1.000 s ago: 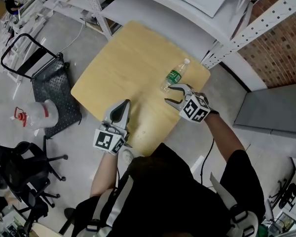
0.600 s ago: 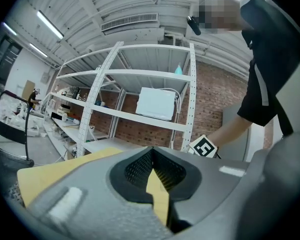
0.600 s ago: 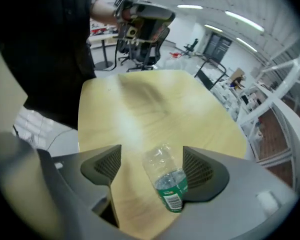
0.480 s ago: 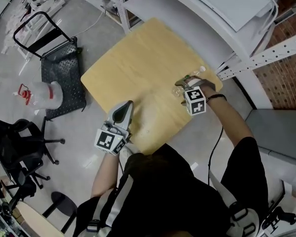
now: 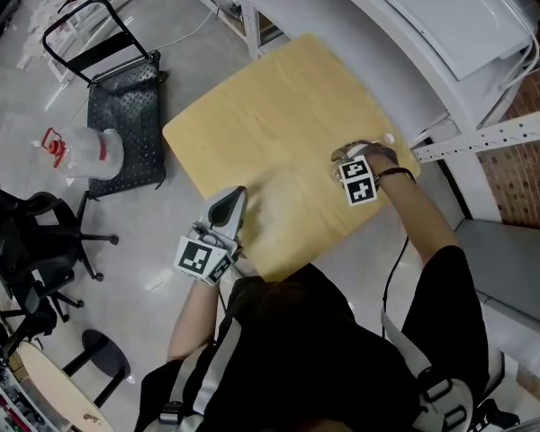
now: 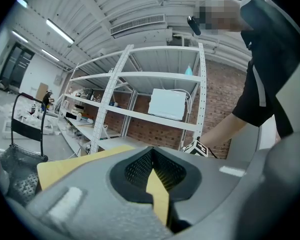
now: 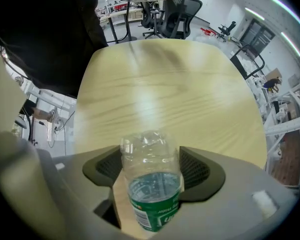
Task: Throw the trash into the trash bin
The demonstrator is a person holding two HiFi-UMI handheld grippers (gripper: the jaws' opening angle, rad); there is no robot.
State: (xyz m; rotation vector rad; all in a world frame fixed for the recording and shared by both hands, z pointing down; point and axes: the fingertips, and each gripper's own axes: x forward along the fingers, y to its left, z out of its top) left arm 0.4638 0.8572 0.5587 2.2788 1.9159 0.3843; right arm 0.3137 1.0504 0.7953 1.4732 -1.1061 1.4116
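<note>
Bottle: a clear plastic bottle (image 7: 151, 184) with a green label lies on the bench (image 5: 270, 106), close to its right edge; its white cap pokes out past the right tongs in the head view

Right tongs: the right tongs (image 7: 151, 156) point straight down over the bottle; they have just been closing, with the bottle between them; both pads (image 7: 192, 169) now touch its sides, so they pinch it

Left tongs: the left tongs (image 5: 234, 196) sit low at the near edge of the bench, well apart from the bottle; the tips are pressed together and hold nothing

Bench: a pale wood top; bare but for the bottle

Floor on the left: a black flat cart (image 5: 126, 106); beside it a white jug (image 5: 85, 151) with a red top; nearer, a black office chair (image 5: 27, 241)

Far side: a white metal shelf rack (image 5: 414, 52) stands just past the bench
</note>
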